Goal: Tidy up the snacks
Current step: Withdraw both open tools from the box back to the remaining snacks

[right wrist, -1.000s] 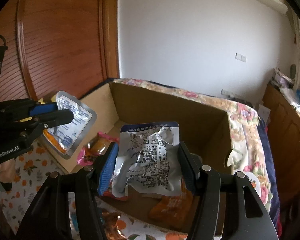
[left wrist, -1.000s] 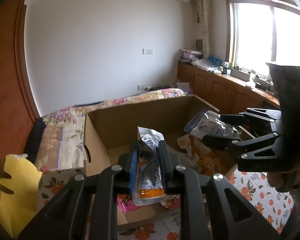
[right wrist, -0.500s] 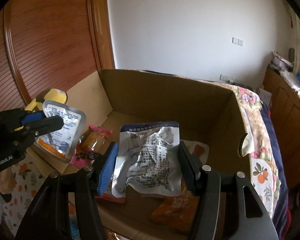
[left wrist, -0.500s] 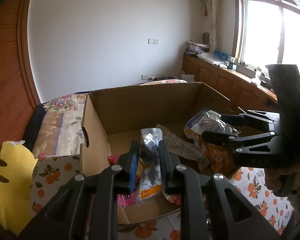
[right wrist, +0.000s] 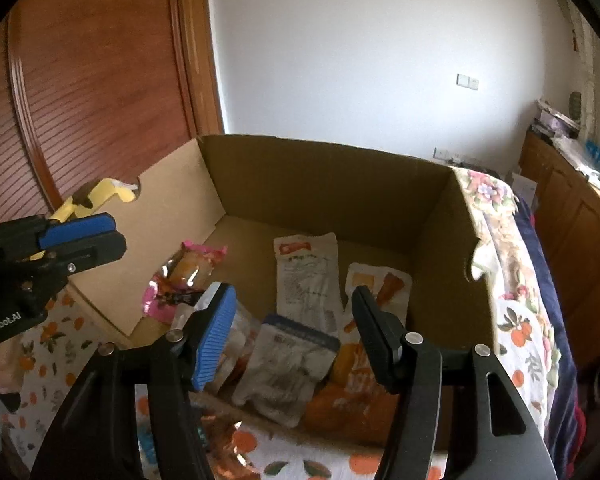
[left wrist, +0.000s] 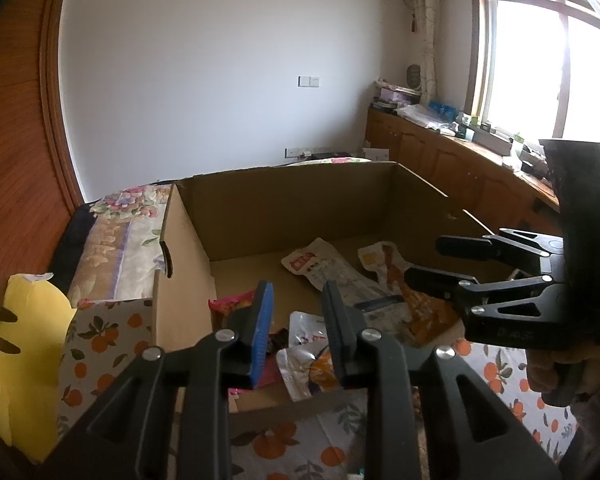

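Both packets lie dropped inside the cardboard box, the left gripper just parting and right gripper spread (both empty), so fetching more snacks likely follows.

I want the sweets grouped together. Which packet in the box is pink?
The pink packet by the cardboard box's left wall. It has a clear window showing something orange; the others are white, silver or orange pouches.

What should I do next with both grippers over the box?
Probably lift both clear of the cardboard box and fetch another snack. The left gripper has just been opening, nothing between its jaws; the right gripper stands open and empty. The silver packet and the blue-topped packet lie inside the box.
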